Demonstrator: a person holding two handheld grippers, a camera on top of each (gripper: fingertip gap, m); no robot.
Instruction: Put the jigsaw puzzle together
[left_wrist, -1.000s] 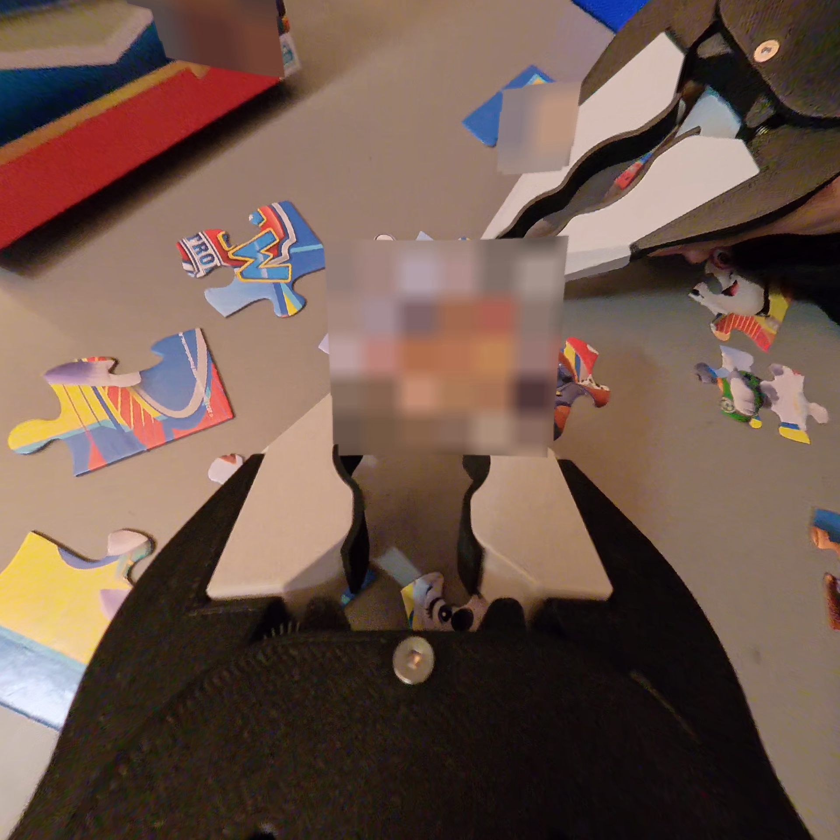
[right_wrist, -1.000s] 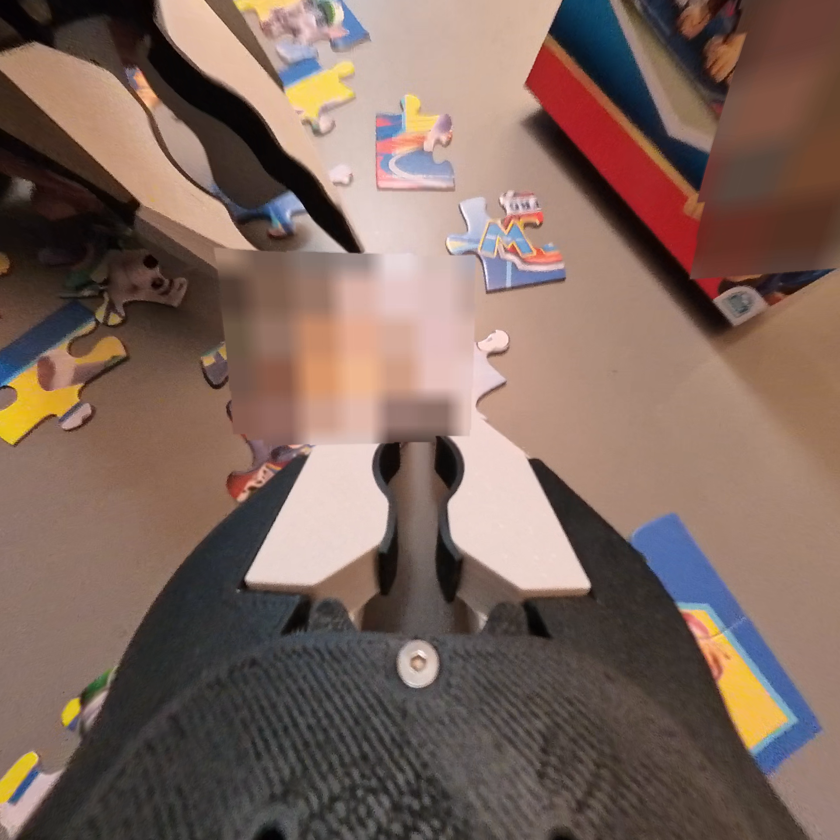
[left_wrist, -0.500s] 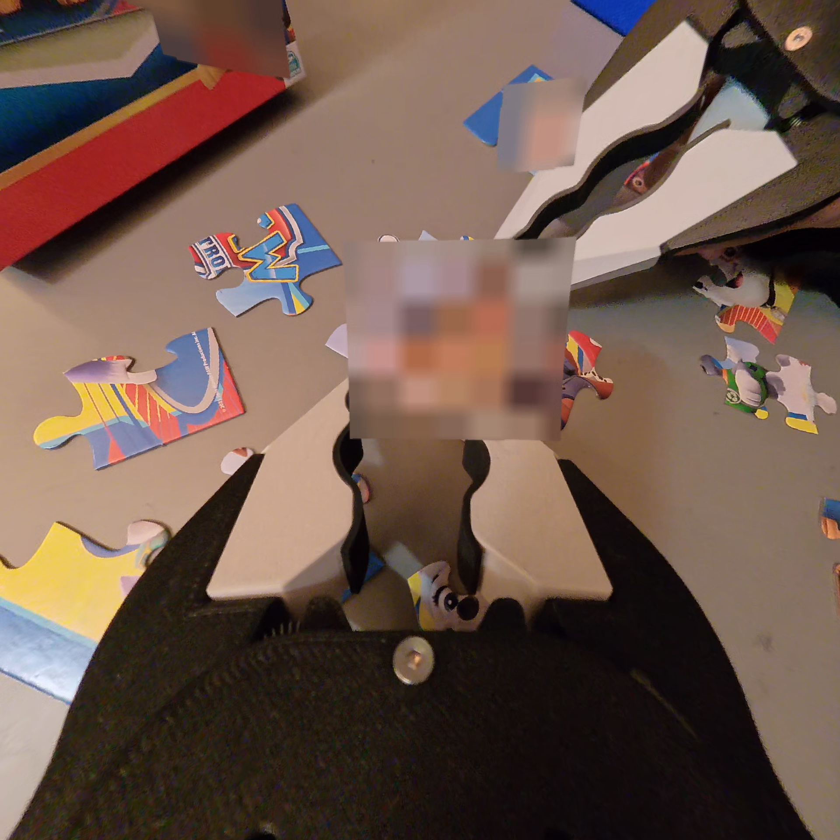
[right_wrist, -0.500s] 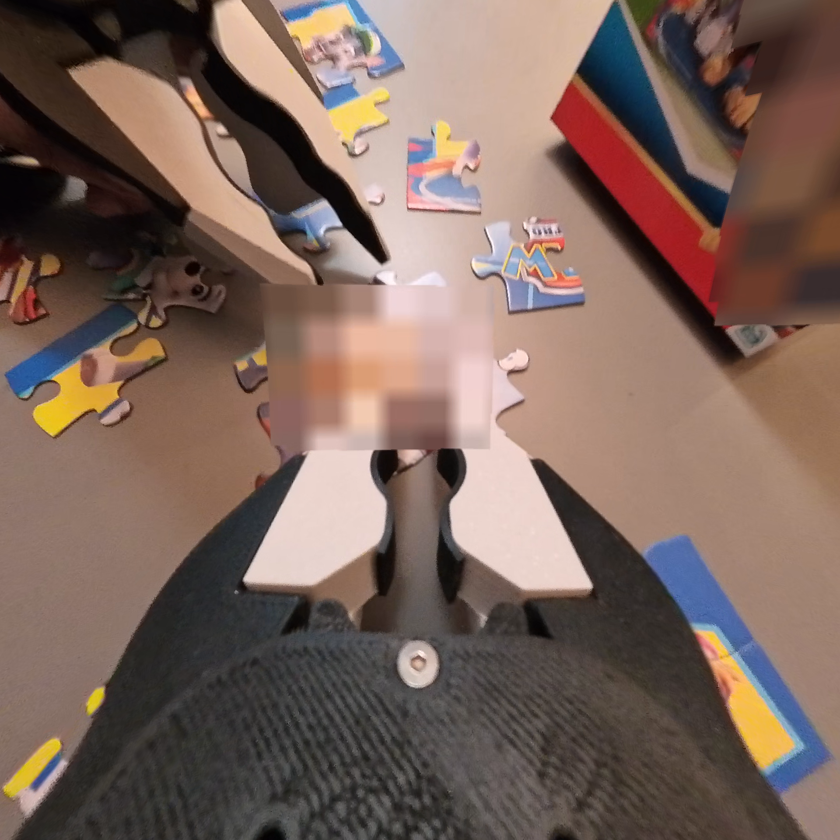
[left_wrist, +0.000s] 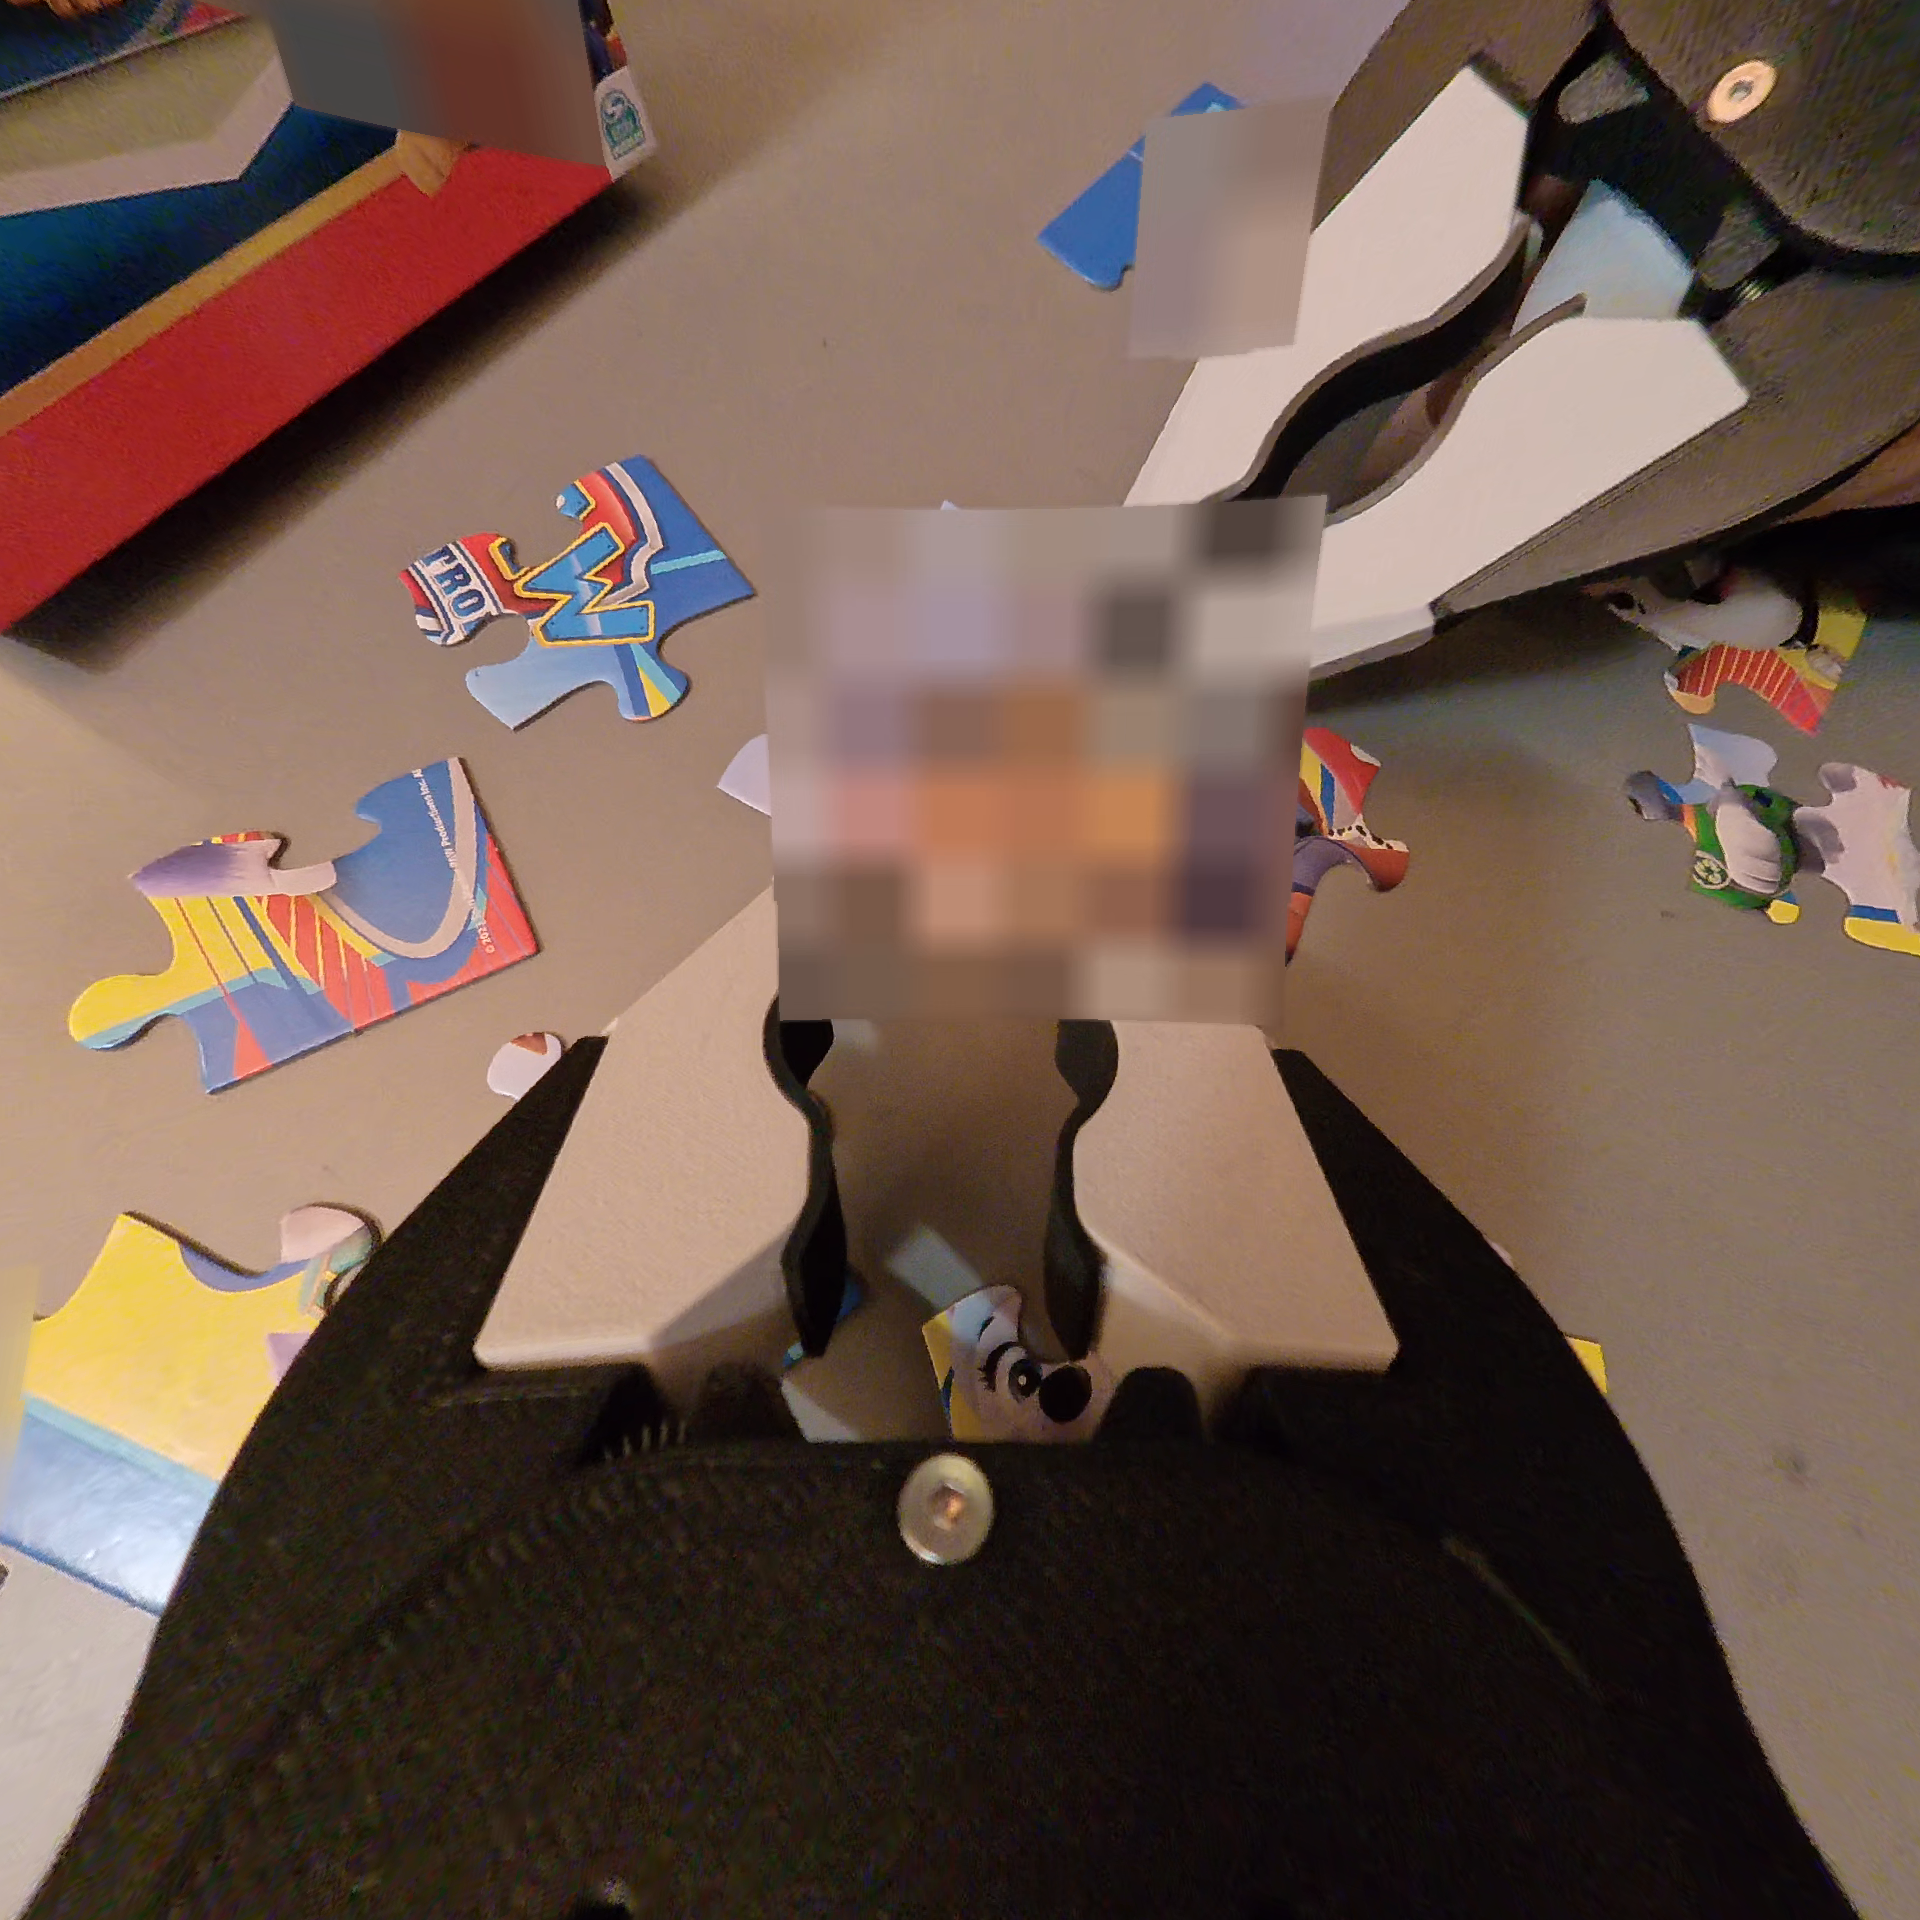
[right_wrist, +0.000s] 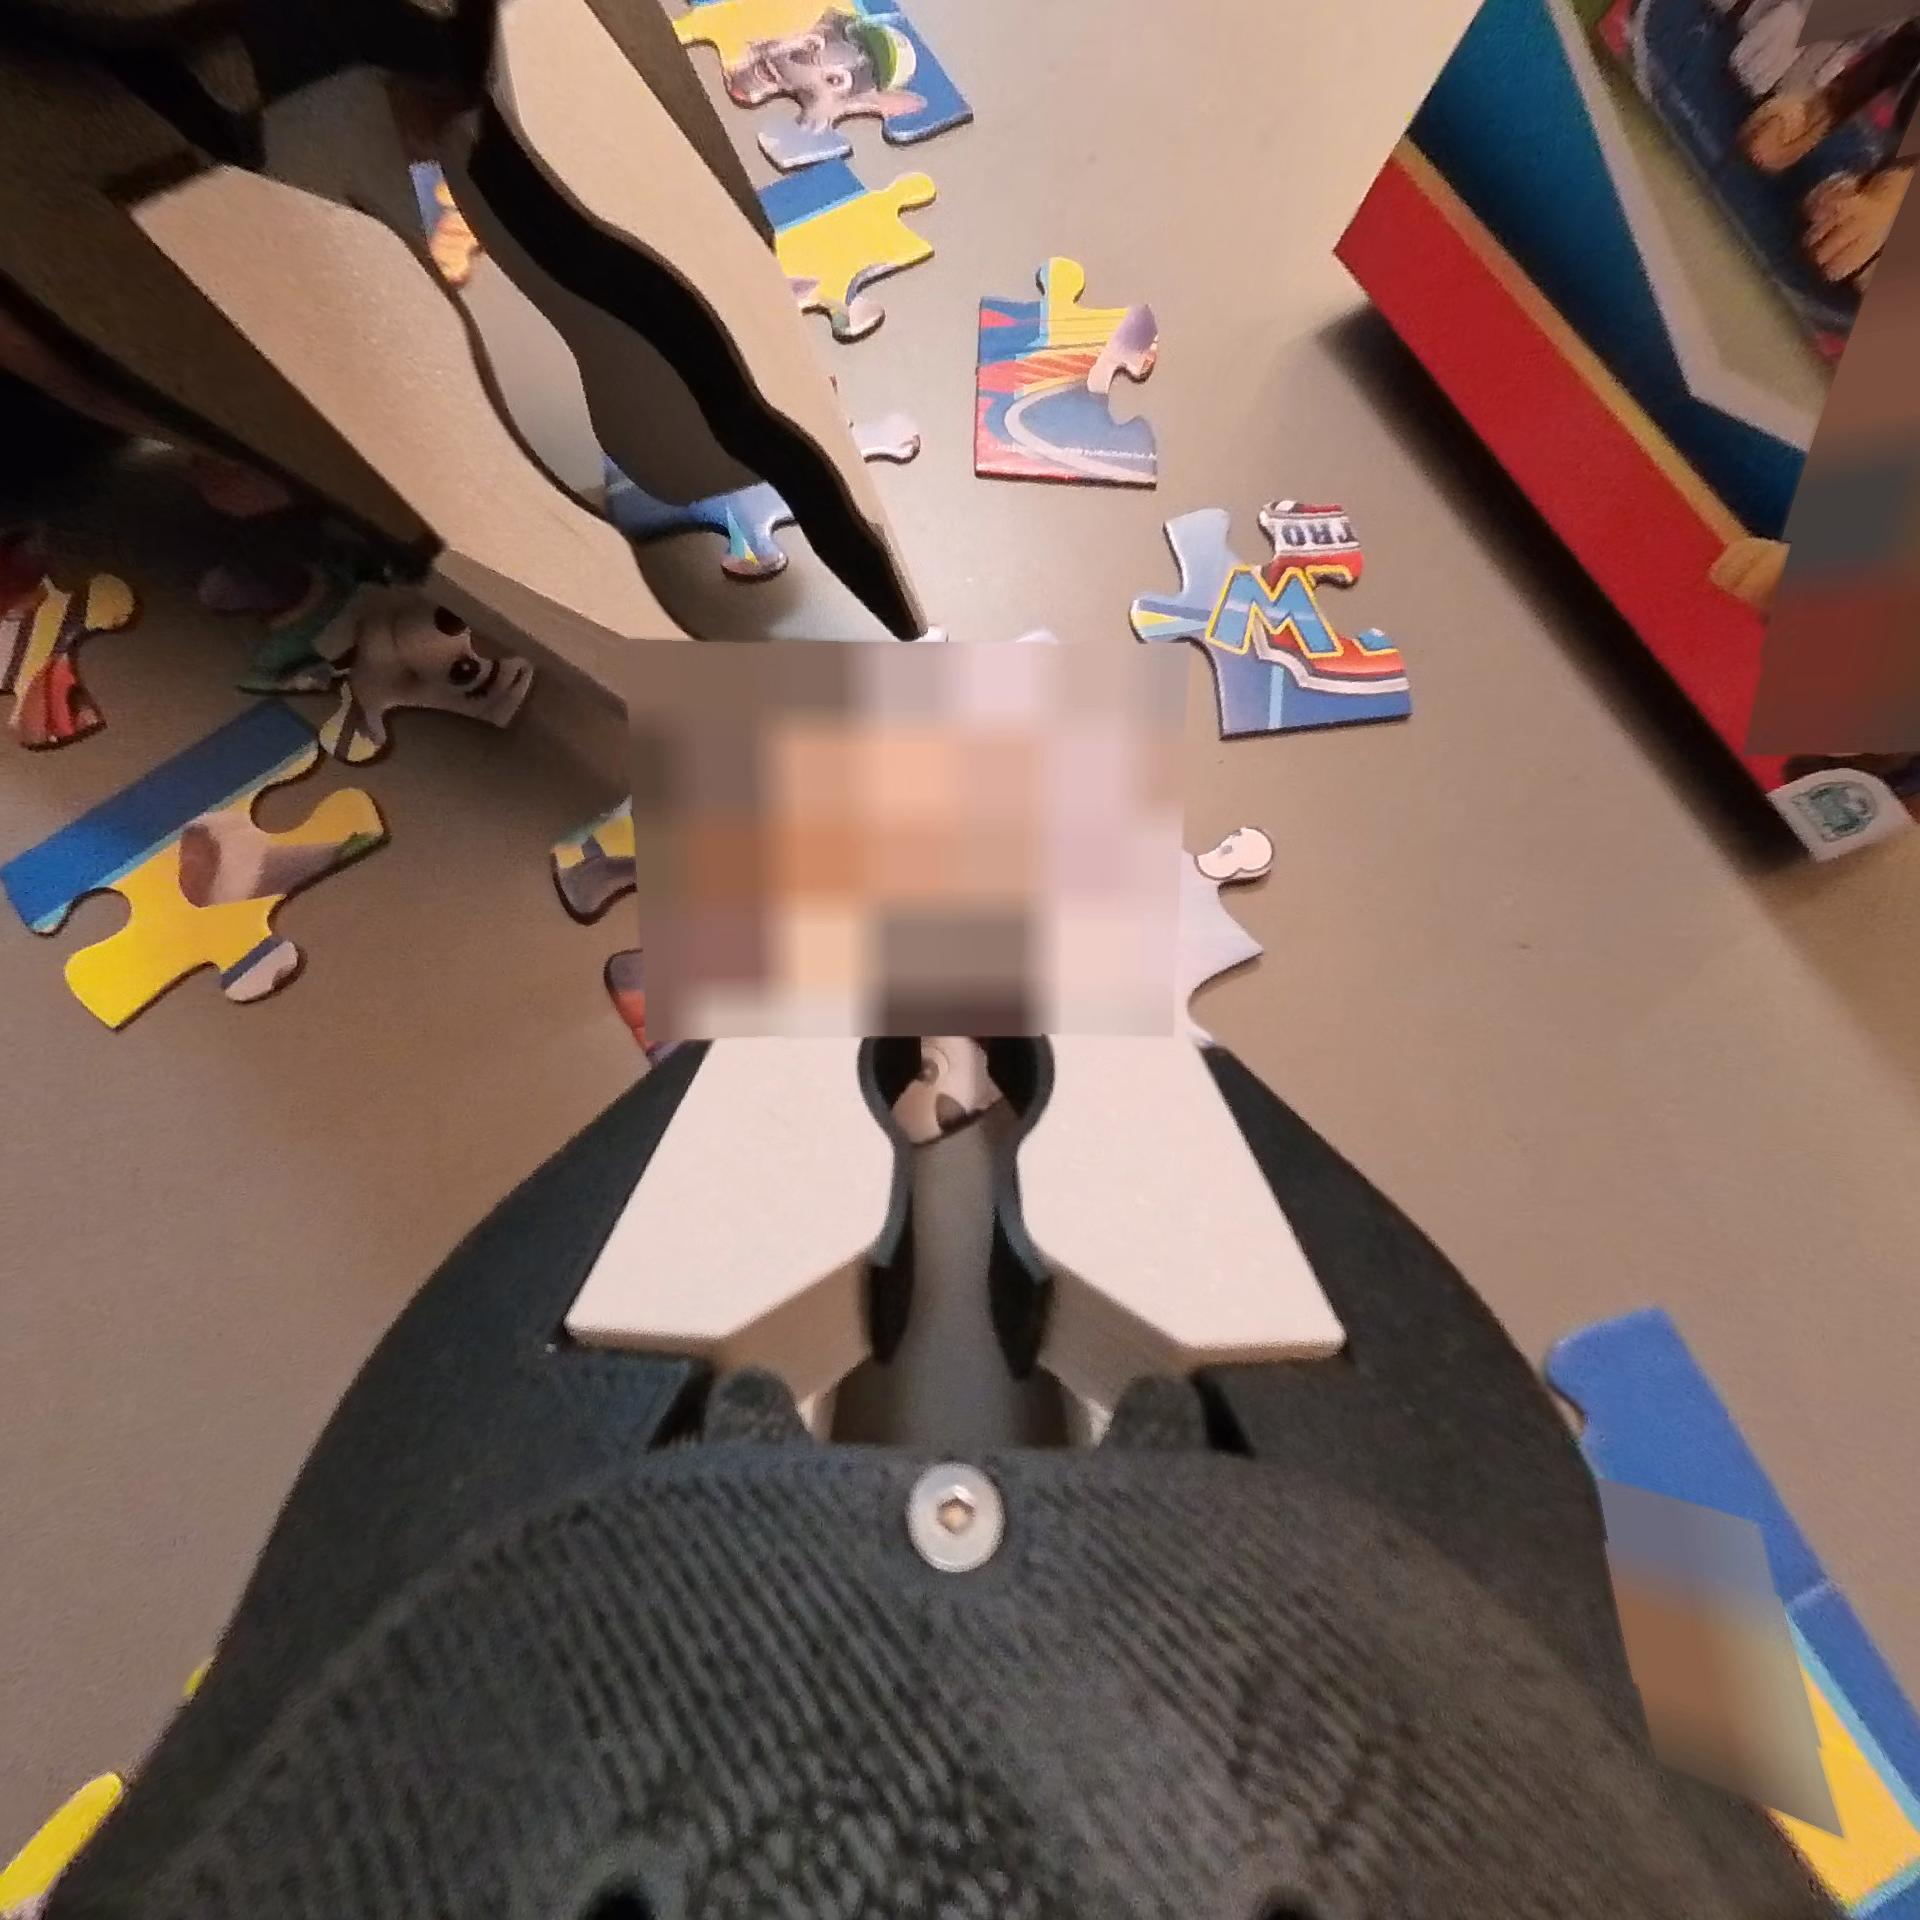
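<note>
Printed puzzle pieces lie scattered on a grey table (left_wrist: 1558, 1143). My left gripper (left_wrist: 945, 914) is open, with its fingers well apart, and it points down at a large piece (left_wrist: 746, 777) in the middle. A blurred patch hides most of that piece and the fingertips. In the right wrist view the left gripper (right_wrist: 790, 644) comes in from the upper left and only table shows between its fingers. My right gripper (right_wrist: 951, 914) has its fingers drawn together over the same piece (right_wrist: 1218, 940), with a bit of print showing through between them. It also shows in the left wrist view (left_wrist: 1195, 488).
A red and blue box (left_wrist: 208, 312) stands at the back left. Loose pieces lie around: a lettered blue one (left_wrist: 582, 592), a blue, red and yellow one (left_wrist: 312, 925), a dog-face one (left_wrist: 1013, 1371) under my left gripper, and a green one (left_wrist: 1766, 842). There is about 4 cm between the tips of the two grippers.
My right gripper has crept forward over the middle piece, which stayed on the table. Its fingers parted slightly and drew together again. My left gripper stayed open and nearly still.
</note>
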